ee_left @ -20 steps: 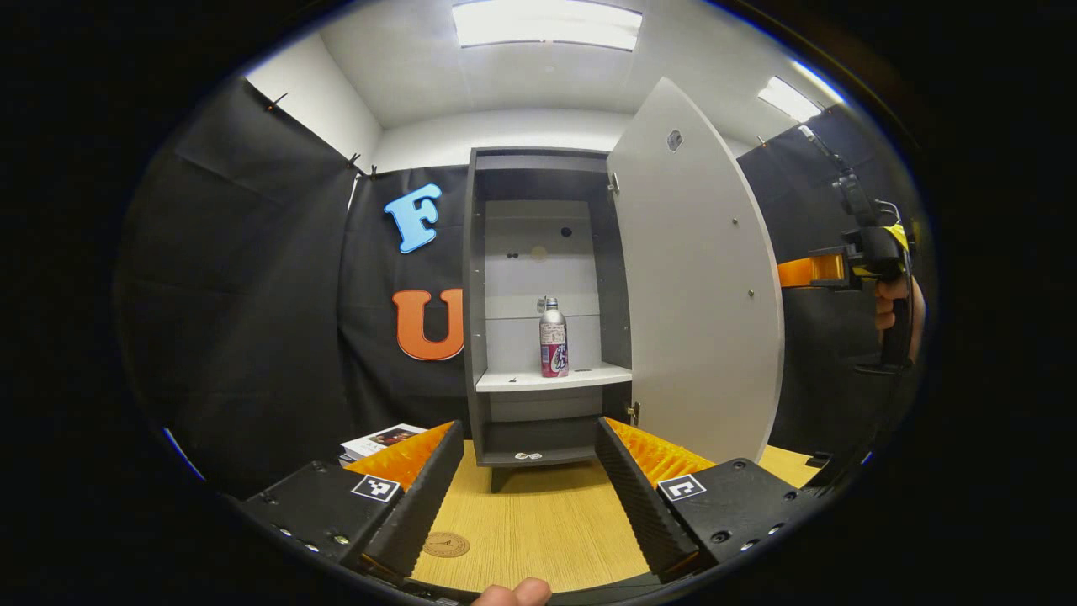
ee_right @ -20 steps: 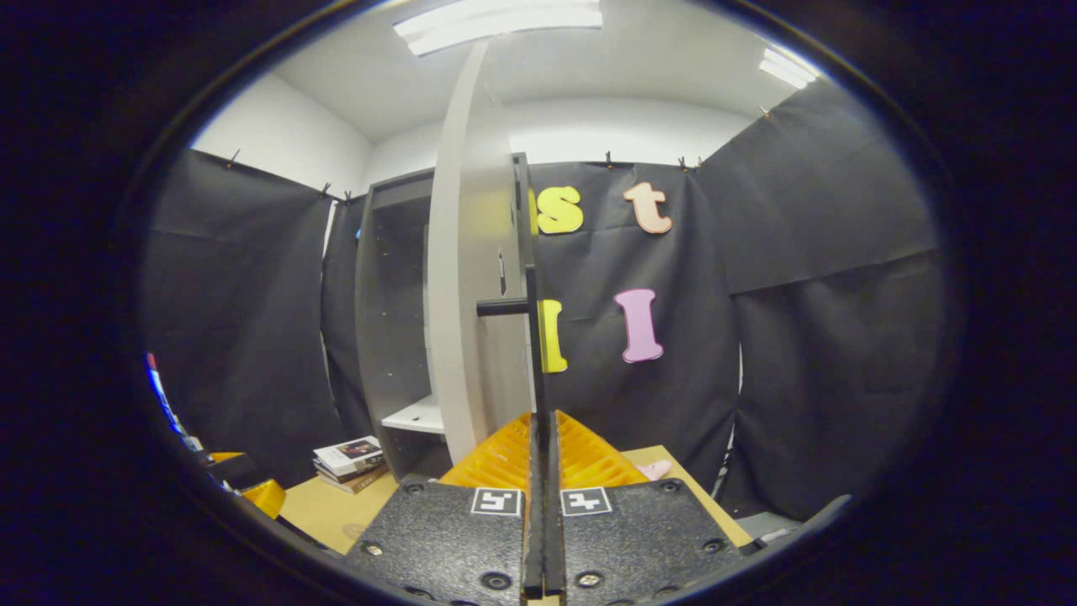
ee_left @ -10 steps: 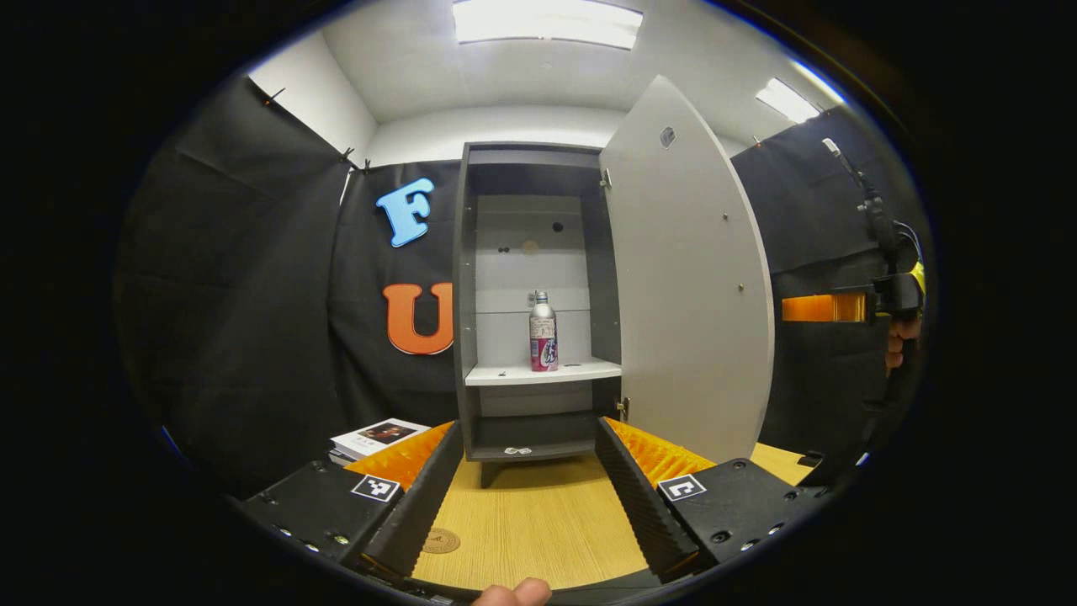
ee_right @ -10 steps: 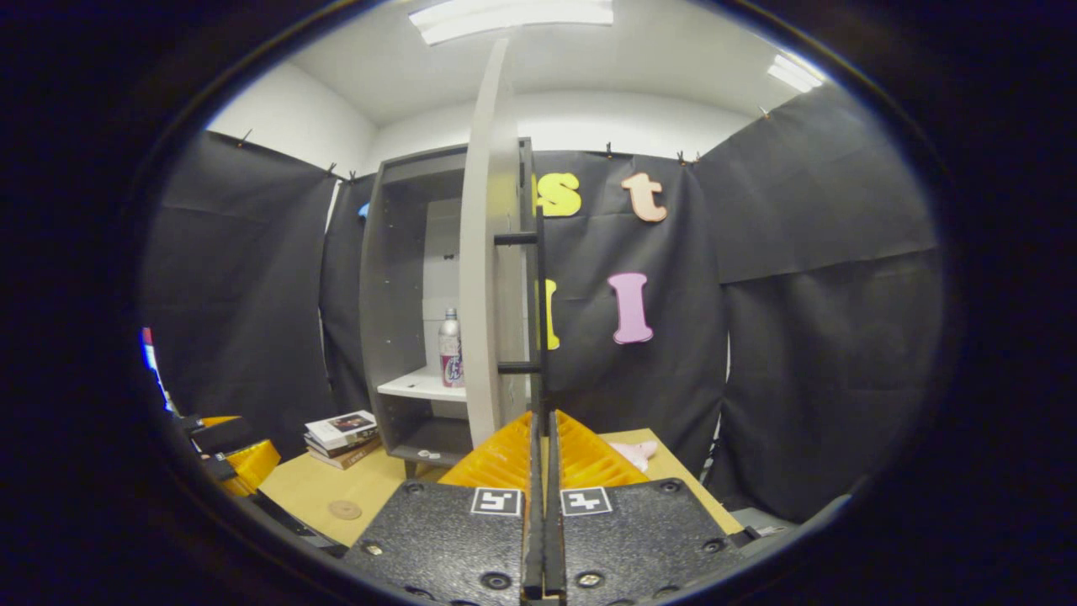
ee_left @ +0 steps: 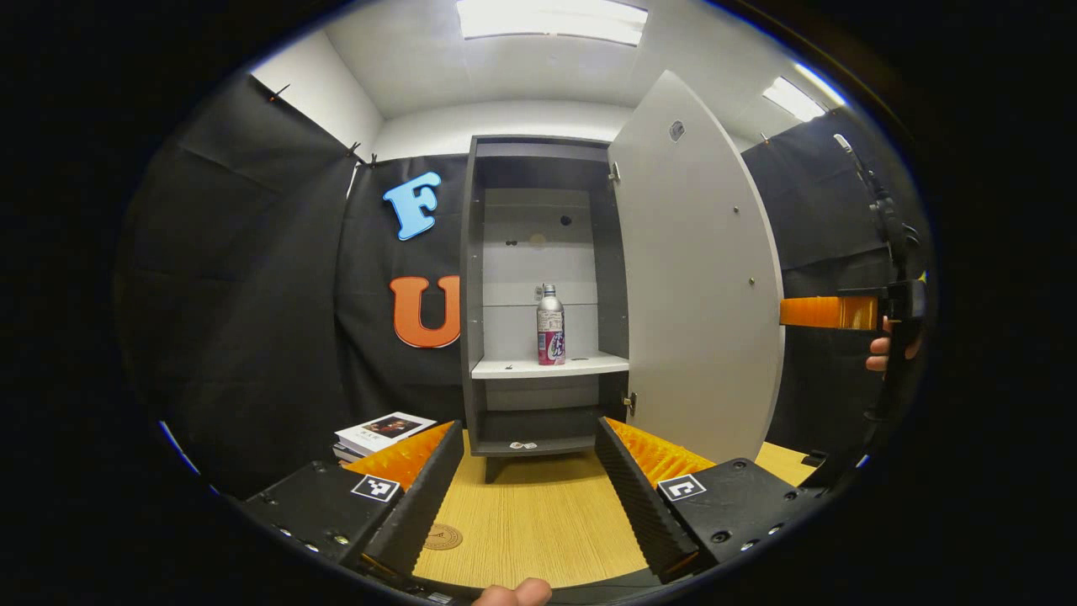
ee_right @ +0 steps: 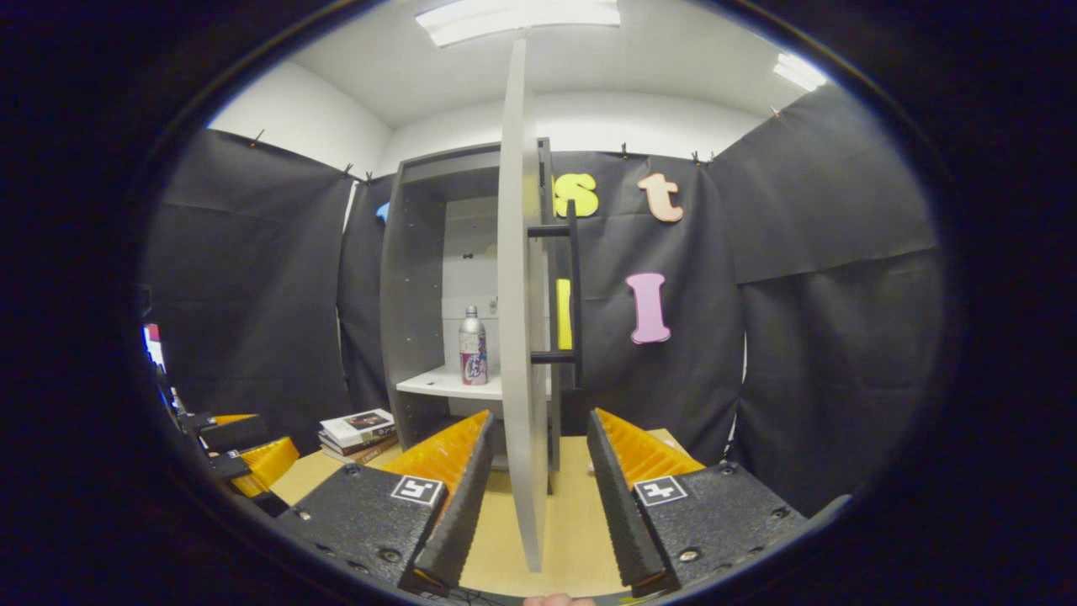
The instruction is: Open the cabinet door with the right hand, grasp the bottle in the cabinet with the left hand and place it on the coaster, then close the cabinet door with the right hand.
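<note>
Silver metal bottle with a pink label [ee_left: 550, 336] stands upright on the white shelf [ee_left: 549, 367] of the dark grey cabinet [ee_left: 474, 295], straight ahead of the left tongs [ee_left: 528, 492], which hover spread apart above the light wooden tabletop [ee_left: 538, 522]. A round brown coaster [ee_left: 442, 536] lies just beside their left finger. Right tongs [ee_right: 532, 497] are parted too, straddling the edge of the pale grey cabinet door [ee_right: 520, 337] without touching it.

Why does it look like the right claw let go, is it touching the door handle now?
Apart. In the right gripper view the right claw is open, and the black door handle stands farther off with clear space between.
</note>
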The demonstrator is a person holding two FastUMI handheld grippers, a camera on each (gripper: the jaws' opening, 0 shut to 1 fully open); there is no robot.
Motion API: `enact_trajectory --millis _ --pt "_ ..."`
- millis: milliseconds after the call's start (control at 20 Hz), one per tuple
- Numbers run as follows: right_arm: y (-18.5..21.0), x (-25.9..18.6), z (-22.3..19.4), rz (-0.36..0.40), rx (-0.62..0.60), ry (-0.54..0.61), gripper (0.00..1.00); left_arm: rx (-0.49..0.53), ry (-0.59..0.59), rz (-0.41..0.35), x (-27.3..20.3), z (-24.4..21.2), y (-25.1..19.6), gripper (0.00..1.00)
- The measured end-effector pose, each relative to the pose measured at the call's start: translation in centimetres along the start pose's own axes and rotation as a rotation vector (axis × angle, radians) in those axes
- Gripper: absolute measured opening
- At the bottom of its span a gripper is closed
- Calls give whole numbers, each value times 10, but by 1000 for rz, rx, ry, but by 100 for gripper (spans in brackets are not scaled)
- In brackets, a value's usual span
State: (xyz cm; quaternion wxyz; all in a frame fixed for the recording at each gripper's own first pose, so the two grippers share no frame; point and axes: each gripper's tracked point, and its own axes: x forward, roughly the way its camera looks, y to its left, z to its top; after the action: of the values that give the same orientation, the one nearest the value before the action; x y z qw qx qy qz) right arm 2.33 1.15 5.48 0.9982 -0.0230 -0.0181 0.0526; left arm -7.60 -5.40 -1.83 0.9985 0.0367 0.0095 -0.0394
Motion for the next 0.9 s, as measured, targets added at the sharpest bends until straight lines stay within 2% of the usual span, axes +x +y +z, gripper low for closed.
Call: enact_trajectory --millis 50,150,350,450,500,550,650,700,750,900 --pt "2 0 -1 8 4 2 75 -1 -3 -3 3 2 0 95" --pt "2 1 -4 11 12 5 80 8 -17 -7 14 11 -1 95" --pt "4 0 -6 22 23 8 82 30 -81 -28 58 49 -5 95" --pt "5 0 -6 30 30 6 82 24 -104 -69 91 67 -14 95" --pt "5 1 -6 30 32 7 82 16 -121 -84 108 75 -17 100" --pt "6 2 -7 34 34 7 82 4 -133 -98 127 82 -22 95" --pt "6 4 -5 36 38 5 82 -34 -120 -113 165 85 -27 95" --pt "5 4 -6 33 38 7 82 -46 -112 -114 186 88 -27 100" --pt "4 4 -4 31 38 5 82 -49 -115 -106 207 93 -25 95" --pt "4 6 -1 32 47 4 82 -51 -93 -101 268 95 -28 95"
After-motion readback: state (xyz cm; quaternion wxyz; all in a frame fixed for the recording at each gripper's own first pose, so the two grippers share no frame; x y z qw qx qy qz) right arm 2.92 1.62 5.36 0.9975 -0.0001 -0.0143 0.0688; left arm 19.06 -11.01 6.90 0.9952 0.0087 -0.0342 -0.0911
